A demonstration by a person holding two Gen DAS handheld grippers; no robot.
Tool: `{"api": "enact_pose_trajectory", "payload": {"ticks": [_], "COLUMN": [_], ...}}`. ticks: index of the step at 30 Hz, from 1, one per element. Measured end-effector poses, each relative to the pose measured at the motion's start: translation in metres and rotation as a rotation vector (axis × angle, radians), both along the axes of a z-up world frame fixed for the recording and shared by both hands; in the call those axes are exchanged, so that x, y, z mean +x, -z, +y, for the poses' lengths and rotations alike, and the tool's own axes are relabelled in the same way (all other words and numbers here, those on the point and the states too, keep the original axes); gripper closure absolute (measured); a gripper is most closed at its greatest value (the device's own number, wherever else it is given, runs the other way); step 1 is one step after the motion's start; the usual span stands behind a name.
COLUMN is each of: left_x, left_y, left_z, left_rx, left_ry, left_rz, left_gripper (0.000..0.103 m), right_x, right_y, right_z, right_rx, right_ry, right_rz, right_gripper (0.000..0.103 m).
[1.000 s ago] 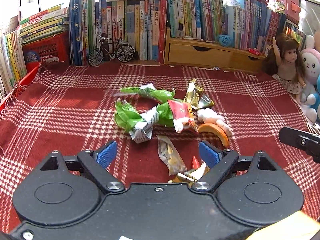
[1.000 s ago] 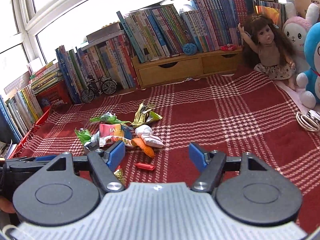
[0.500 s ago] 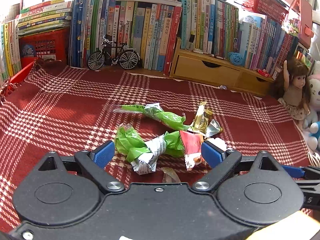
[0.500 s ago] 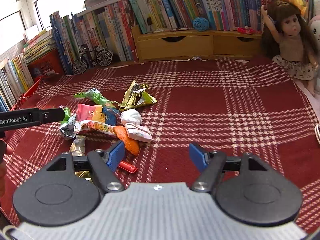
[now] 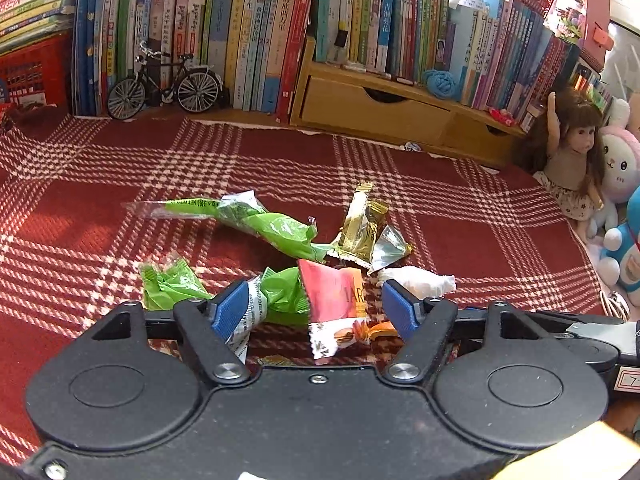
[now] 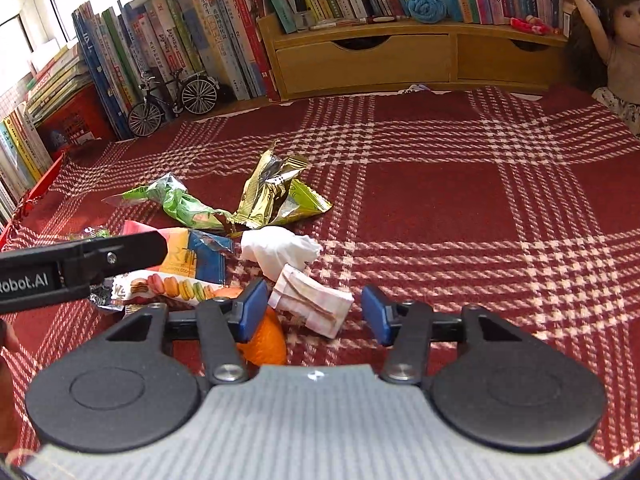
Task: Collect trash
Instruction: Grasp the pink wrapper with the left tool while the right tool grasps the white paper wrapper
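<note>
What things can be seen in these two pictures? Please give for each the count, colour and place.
green wrappers: two, green, left of pile
gold wrapper: one, gold, far side of pile
macaron packet: one, pink and white, near side
tissue: one, white, right of pile
cloth: one, red plaid, under everything
books: many, mixed colours, at the back
toy bicycle: one, black, before the books
doll: one, brown hair, far right
left gripper: open, closing over packet
right gripper: open, closing over folded paper
</note>
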State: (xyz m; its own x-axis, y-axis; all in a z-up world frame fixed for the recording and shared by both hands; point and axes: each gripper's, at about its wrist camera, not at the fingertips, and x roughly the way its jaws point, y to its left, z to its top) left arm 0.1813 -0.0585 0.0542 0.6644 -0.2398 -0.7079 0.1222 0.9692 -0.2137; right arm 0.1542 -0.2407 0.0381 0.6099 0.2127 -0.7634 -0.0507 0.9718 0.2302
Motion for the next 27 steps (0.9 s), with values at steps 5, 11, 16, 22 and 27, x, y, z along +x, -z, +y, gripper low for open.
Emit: {"api": "enact_pose_trajectory", "payload": {"ticks": [5,11,16,22,27], "left_x": [0.007,0.009,0.016,0.016,-0.005], "left_y": [0.003,0.003,0.011,0.001,-0.024], "left_z": [-0.007,-0.020,-0.038,-0.034,-0.025], "left_rx": [-0.021,0.005,0.093,0.051,0.021], "left_ry": [0.003,0.027,0.062,0.044,0.051], "left_rz": [-0.009,-0.030,-0.029,-0.058,-0.103], "left_gripper": [0.042,0.056,0.043,0.088,0.089], "right_x": [0.000,-0.004,-0.013,-0.028,-0.043], "right_y": [0.005,0.002,-0.002,-0.003,-0.011], "right_z": [-0.002,-0.008,-0.015,-0.024,-0.028], "right_rx": [0.014,0.031,0.032,0.040,0.056], "right_ry": [0.008,0.013,0.030,0.060,0.063], "right_rz": [0.006,-0.009,-0.014,-0.019,-0.030], "right_gripper": [0.057,0.057,0.057,0.057,0.057]}}
